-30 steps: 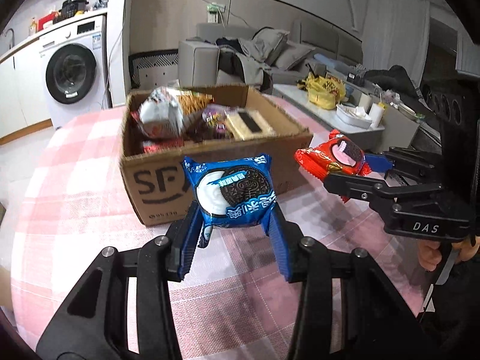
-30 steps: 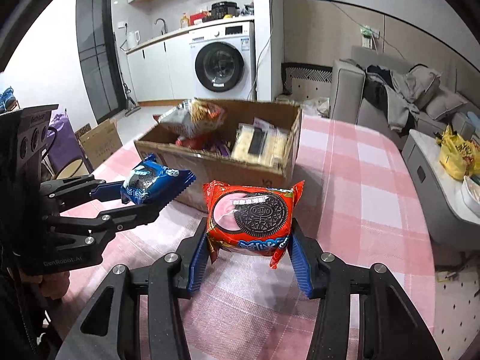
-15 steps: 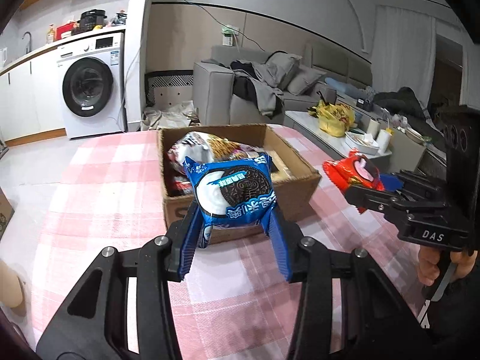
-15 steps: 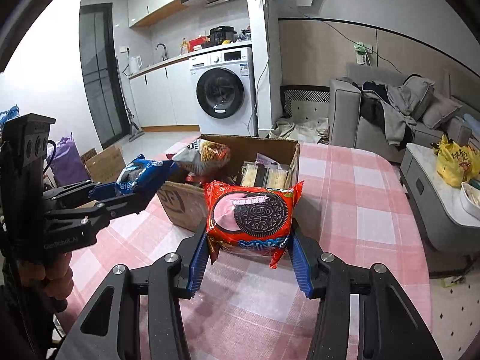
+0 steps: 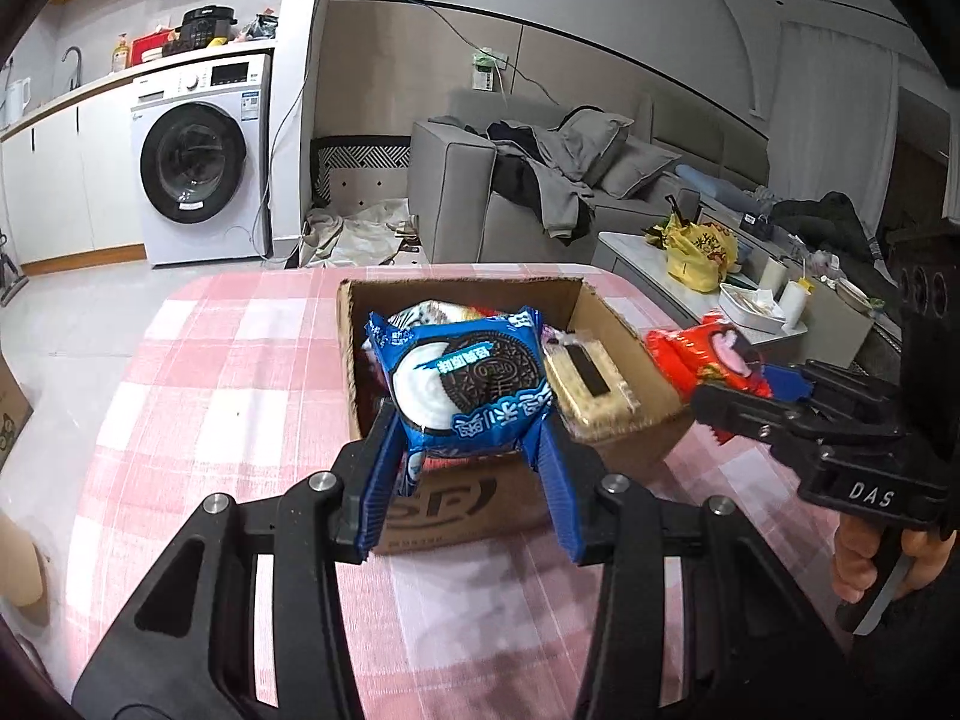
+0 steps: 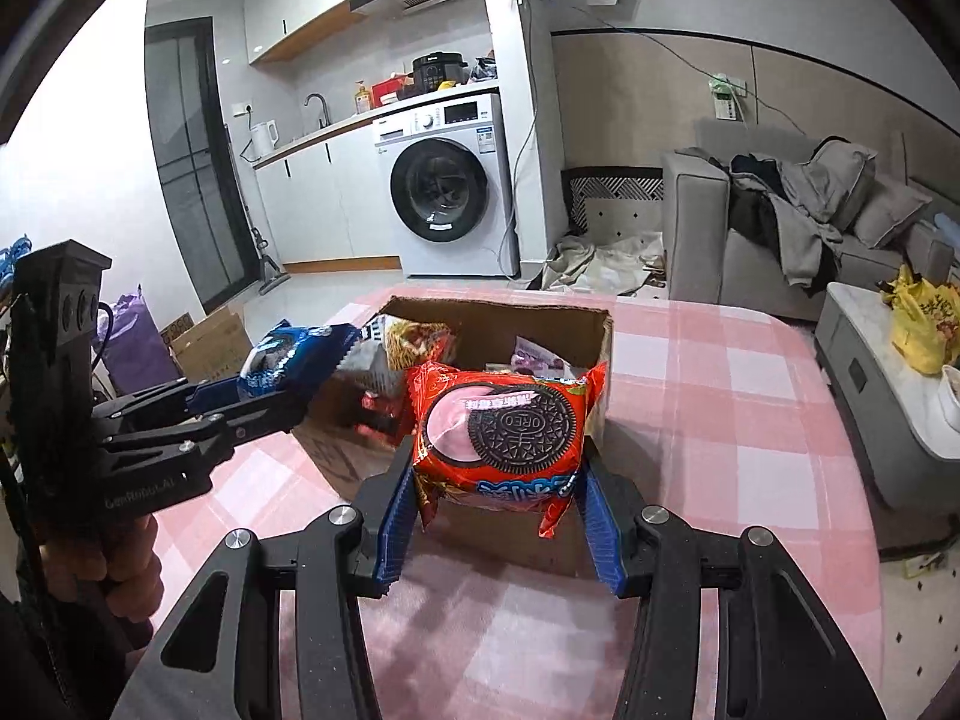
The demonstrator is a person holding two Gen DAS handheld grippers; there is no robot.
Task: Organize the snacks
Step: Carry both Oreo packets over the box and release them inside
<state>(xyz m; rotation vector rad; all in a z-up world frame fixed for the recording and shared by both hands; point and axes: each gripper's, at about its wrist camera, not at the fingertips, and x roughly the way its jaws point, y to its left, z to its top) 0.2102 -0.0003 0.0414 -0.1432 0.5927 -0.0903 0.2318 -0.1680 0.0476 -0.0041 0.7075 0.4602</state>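
The left gripper (image 5: 471, 447) is clutching a blue foil Oreo packet (image 5: 465, 381), the right gripper (image 6: 498, 498) a red foil Oreo packet (image 6: 501, 429), above the open brown cardboard box (image 5: 624, 450).

An open cardboard box (image 5: 606, 306) sits on a pink checked table (image 5: 240, 372), already crowded with snack packets (image 6: 414, 336) and a cracker pack (image 5: 591, 375) toward its right wall. Bare tablecloth lies open left of the box and in front. Two grippers hang side by side above the box's near edge.
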